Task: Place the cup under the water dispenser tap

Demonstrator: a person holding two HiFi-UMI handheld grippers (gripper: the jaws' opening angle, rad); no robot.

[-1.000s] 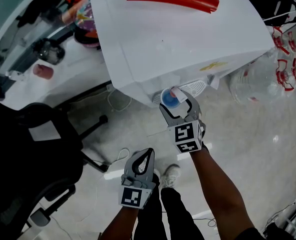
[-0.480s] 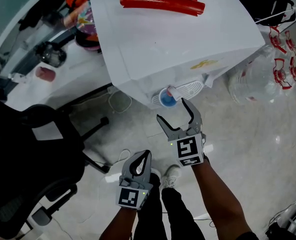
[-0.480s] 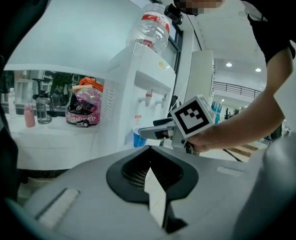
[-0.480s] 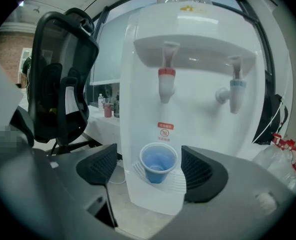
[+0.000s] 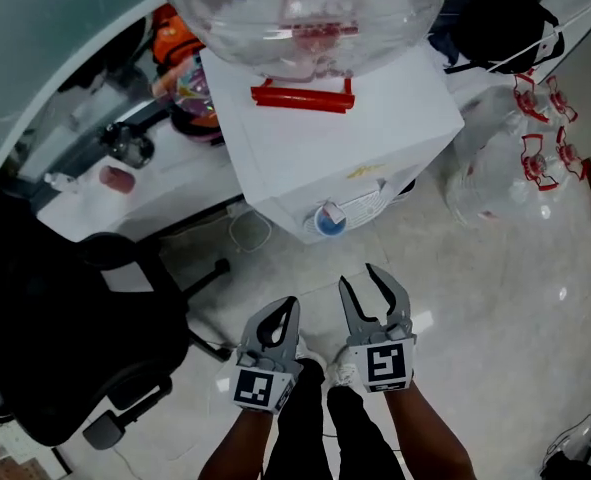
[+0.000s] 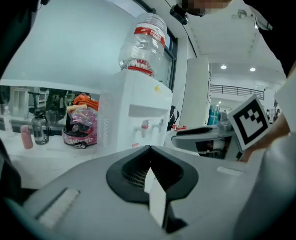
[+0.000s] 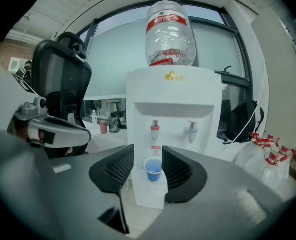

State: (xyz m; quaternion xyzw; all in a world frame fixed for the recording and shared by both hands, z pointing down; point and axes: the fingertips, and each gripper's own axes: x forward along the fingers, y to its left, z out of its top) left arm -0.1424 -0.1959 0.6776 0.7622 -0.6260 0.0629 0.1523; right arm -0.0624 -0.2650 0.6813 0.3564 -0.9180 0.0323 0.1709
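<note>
the blue cup [image 7: 153, 168] stands on the drip tray [image 7: 139, 174] at the front edge of the water dispenser [image 7: 173, 96], right below the red tap [image 7: 155, 130]. i judge it light and thin-walled, easy to crush, so i would take it softly at mid wall. right gripper [image 5: 357, 274]: jaws partly apart and closing, nothing between them. left gripper [image 5: 291, 303]: jaws together, empty. water inside the cup? i cannot tell, and the tray is mostly hidden.

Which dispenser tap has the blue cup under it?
The red tap, on the left in the right gripper view; the blue cup stands below it, while the pale tap has nothing beneath.
</note>
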